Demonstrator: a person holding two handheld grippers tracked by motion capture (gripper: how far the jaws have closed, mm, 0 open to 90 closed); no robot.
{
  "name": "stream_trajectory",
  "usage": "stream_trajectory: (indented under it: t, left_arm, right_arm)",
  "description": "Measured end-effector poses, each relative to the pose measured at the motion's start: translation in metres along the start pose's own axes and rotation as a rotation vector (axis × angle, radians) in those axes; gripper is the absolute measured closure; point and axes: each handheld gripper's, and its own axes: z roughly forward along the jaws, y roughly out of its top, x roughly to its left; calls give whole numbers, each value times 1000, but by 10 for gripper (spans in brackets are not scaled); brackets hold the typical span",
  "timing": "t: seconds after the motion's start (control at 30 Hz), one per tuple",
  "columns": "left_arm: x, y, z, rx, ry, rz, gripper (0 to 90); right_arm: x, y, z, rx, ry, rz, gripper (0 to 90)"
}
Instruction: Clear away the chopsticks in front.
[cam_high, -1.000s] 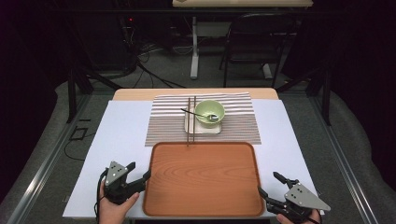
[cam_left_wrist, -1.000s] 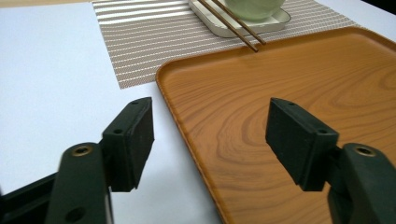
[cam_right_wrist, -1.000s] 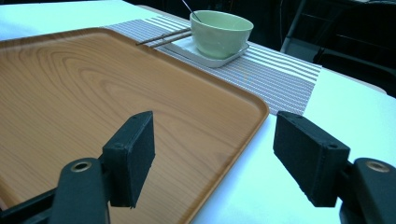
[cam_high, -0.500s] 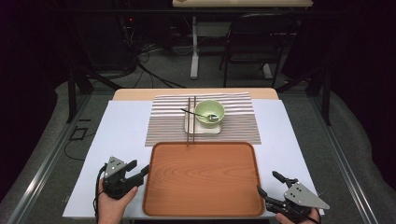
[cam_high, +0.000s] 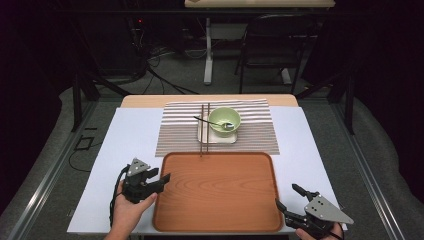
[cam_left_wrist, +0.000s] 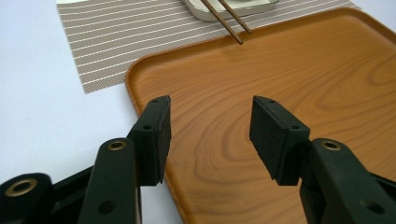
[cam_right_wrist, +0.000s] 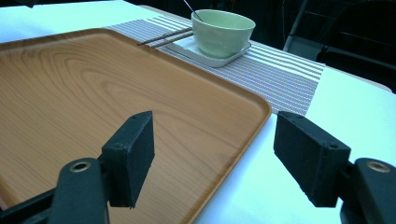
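Two grippers, one at each near corner of the wooden tray, nothing held in either.

Left gripper: jaws apart and empty, and they have just been closing. In the left gripper view the tray's left rim runs up between the two pads. One pad sits over the white table cover, the other over the wood. Neither pad presses on the rim.

Right gripper: jaws also apart, released. In the right gripper view the tray's right rim passes between the pads with no contact.

The tray lies flat at the near middle of the table, bare, long side toward the person. Its far edge overlaps the striped placemat.

On the placemat, beyond the tray, a green bowl stands on a small white dish, with a spoon resting in the bowl. A pair of brown chopsticks lies just left of the bowl, across the dish, with its near tips reaching the tray's far rim.
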Motion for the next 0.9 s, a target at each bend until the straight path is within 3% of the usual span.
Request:
stream_trajectory:
  t: [0.9]
  left_arm:
    - [11,48,23,0,-39,-90,502]
  right_arm:
    - [0,0,-1,2,-1,6,283]
